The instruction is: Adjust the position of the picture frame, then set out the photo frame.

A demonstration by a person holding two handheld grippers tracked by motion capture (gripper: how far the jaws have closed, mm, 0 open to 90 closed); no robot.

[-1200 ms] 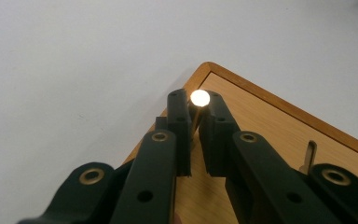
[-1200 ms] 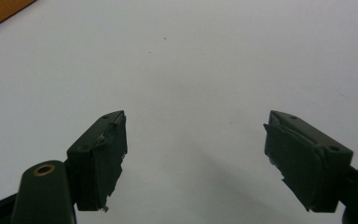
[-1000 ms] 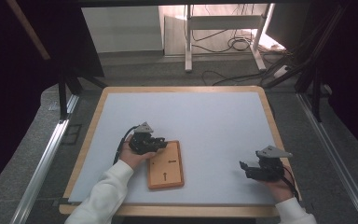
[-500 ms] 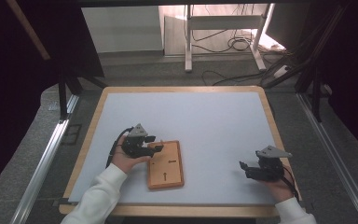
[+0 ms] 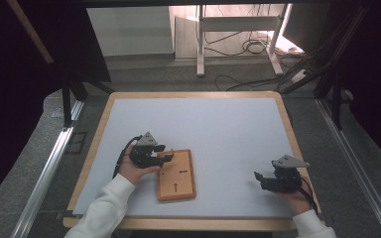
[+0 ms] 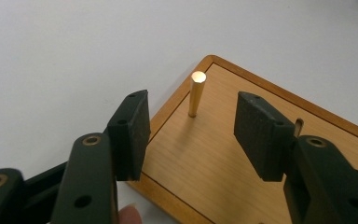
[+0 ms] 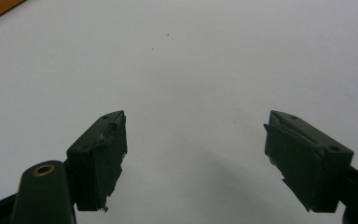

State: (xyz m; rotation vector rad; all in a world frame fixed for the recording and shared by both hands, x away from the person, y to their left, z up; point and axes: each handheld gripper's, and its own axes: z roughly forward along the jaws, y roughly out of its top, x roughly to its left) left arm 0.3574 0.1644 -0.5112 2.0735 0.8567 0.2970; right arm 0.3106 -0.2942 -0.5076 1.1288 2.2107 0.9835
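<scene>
Drawing back leftward off the wooden board (image 5: pixel 177 175), the left claw (image 5: pixel 163 153) now sits spread before its upright brass peg (image 6: pixel 196 94) (probably lining up a grasp), right claw (image 5: pixel 259 176) spread, idle on the tabletop (image 5: pixel 228 129).

Board (image 5: pixel 177 176) on table (image 5: pixel 218 134), left-centre; left gripper (image 5: pixel 161 154) at its corner; right gripper (image 5: pixel 259 178) well right.

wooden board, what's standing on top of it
A brass peg stands upright near the board's corner, a second peg is half hidden behind the open left gripper.
</scene>
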